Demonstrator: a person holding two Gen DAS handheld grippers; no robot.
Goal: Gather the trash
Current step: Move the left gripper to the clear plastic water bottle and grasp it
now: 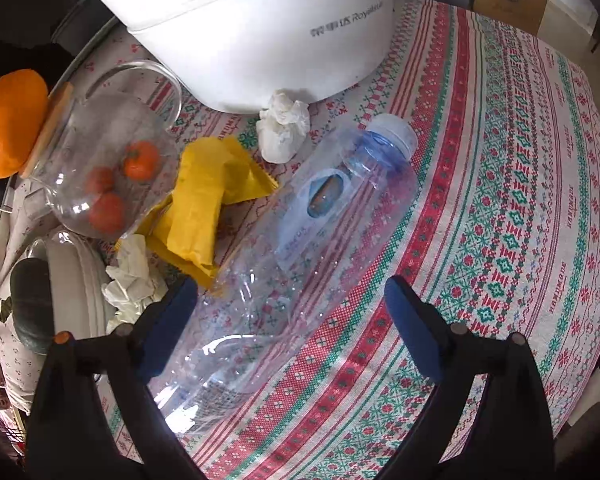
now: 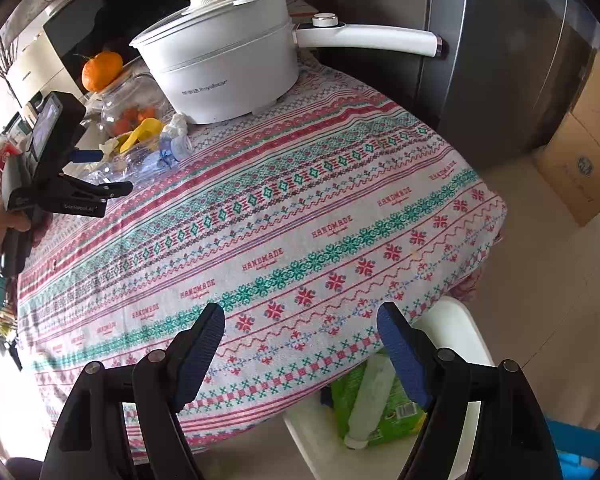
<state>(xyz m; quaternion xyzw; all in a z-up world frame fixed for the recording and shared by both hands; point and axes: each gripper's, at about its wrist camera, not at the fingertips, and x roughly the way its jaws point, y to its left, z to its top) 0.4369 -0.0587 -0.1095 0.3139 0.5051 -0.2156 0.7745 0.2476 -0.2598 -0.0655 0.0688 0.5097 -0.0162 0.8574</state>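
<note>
Done: the bin (image 2: 466,322) at 5 o'clock already holds some trash.
Left: bottle (image 1: 300,248), yellow wrapper (image 1: 204,204) and tissues (image 1: 284,128) lie on your desk (image 1: 500,200).
Grippers: your left gripper (image 1: 290,320) gapes wide astride the bottle, unclamped; your right gripper (image 2: 300,350) is spread, empty.

bottle (image 1: 300,264): clear thin plastic, glossy, dented | wrapper (image 1: 204,204): yellow, creased, matt | tissue wads (image 1: 282,128): white crumpled paper | jar (image 1: 100,168): clear glass, glossy (lid looks like pale wood) | electric pot (image 2: 228,68): white plastic, smooth satin | tablecloth (image 2: 300,220): woven patterned cloth, matt | gripper pads (image 2: 202,354): blue, ribbed
</note>
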